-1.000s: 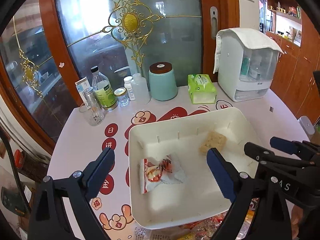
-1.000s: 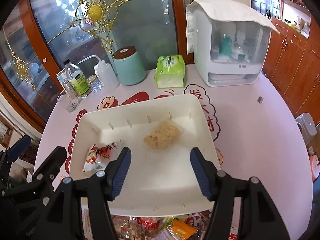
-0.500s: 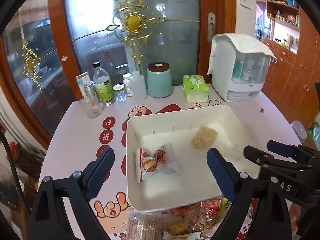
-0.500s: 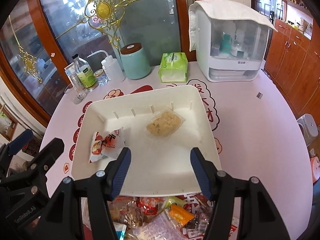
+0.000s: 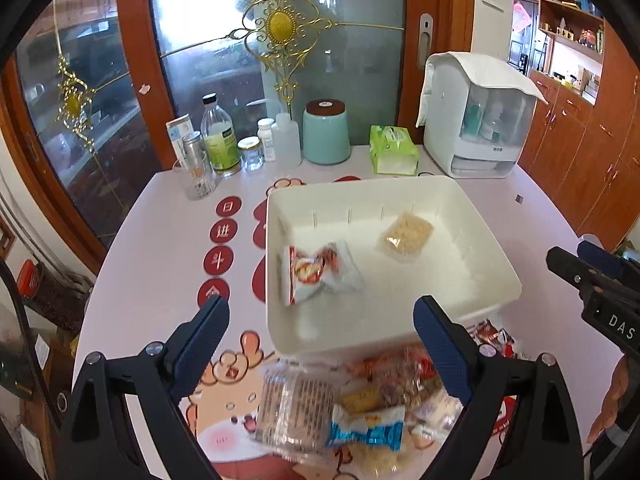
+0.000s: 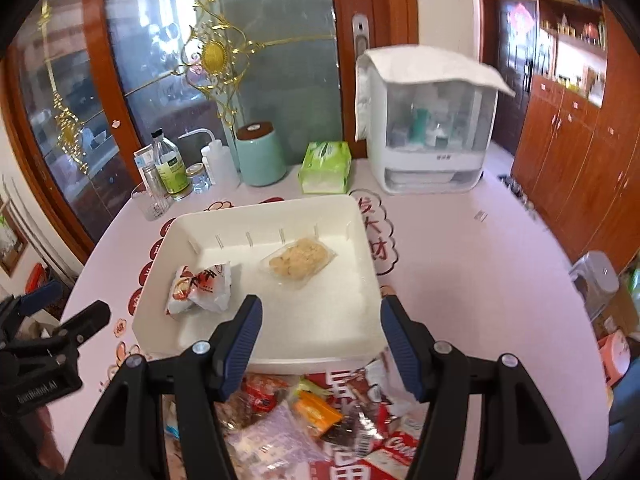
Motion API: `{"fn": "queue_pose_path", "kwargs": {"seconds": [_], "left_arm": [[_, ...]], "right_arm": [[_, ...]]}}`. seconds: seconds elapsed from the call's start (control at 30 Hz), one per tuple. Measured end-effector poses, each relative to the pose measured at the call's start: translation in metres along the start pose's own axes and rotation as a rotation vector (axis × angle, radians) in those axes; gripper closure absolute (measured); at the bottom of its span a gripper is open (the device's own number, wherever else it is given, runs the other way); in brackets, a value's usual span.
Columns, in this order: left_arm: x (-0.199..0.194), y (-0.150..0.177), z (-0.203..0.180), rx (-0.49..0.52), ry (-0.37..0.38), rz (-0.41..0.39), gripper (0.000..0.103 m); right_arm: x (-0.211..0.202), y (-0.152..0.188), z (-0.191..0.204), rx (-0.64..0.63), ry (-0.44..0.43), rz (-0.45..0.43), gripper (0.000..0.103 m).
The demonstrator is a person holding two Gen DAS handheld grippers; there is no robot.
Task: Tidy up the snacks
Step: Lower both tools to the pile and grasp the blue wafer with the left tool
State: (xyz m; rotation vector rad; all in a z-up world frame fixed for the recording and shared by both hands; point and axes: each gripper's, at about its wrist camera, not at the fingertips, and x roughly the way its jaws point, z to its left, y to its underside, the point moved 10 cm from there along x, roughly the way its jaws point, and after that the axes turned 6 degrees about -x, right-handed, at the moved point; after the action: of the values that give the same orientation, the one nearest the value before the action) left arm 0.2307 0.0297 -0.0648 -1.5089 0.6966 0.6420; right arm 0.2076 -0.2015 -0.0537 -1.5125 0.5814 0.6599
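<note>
Two grippers, both empty, hang over the near edge of a white tray (image 5: 394, 322) on a round table (image 5: 160, 248). Left of the tray: a glass cup (image 5: 196, 180), a green-label bottle (image 5: 219, 140) and small jars at the table's far-left edge. Left gripper (image 5: 320, 336) has its jaws spread wide, nothing between the pads; below it, just in front of the tray's near wall, a loose snack pile (image 5: 360, 412), with a clear wrapped bar and a blue-white packet on top. Inside the tray, left part: a red-and-white snack packet (image 5: 316, 274). Inside the tray, toward the middle-back: a clear-wrapped beige cracker block (image 5: 406, 236), apart from the red packet. Behind the tray: a teal canister (image 5: 326, 132), then a green tissue pack (image 5: 394, 150), then a white dispenser box (image 5: 476, 120) with a cloth on top. Right gripper (image 6: 320, 340) has its jaws partly open, holding nothing, its tips over the tray's near rim (image 6: 280, 360); in the right wrist view the pile (image 6: 304, 412) lies below it, touching the tray's front wall. Right of the tray the table is bare pink cloth.
</note>
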Motion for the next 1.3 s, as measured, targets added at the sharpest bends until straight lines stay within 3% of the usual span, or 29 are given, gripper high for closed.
{"fn": "queue_pose_path", "kwargs": {"seconds": [0.1,0.3,0.5,0.87,1.13,1.3], "left_arm": [[-0.011,0.011,0.003,0.008,0.001,0.002,0.01],[-0.026,0.034,0.01,0.039,-0.063,-0.015,0.01],[-0.018,0.067,0.002,0.104,-0.022,0.037,0.01],[0.039,0.138,-0.021,0.432,0.083,0.176,0.01],[0.088,0.149,-0.035,0.514,0.143,0.277,0.01],[0.102,0.155,-0.048,0.585,0.194,0.32,0.013]], "right_arm": [[-0.009,0.009,-0.003,-0.02,-0.008,-0.005,0.041],[-0.016,0.044,-0.001,-0.056,-0.073,0.089,0.041],[-0.026,0.073,0.005,-0.039,-0.071,0.116,0.041],[0.009,0.139,0.022,0.118,-0.189,0.324,0.041],[0.049,0.165,0.048,0.296,-0.266,0.458,0.041],[0.07,0.167,0.054,0.359,-0.244,0.49,0.041]]}}
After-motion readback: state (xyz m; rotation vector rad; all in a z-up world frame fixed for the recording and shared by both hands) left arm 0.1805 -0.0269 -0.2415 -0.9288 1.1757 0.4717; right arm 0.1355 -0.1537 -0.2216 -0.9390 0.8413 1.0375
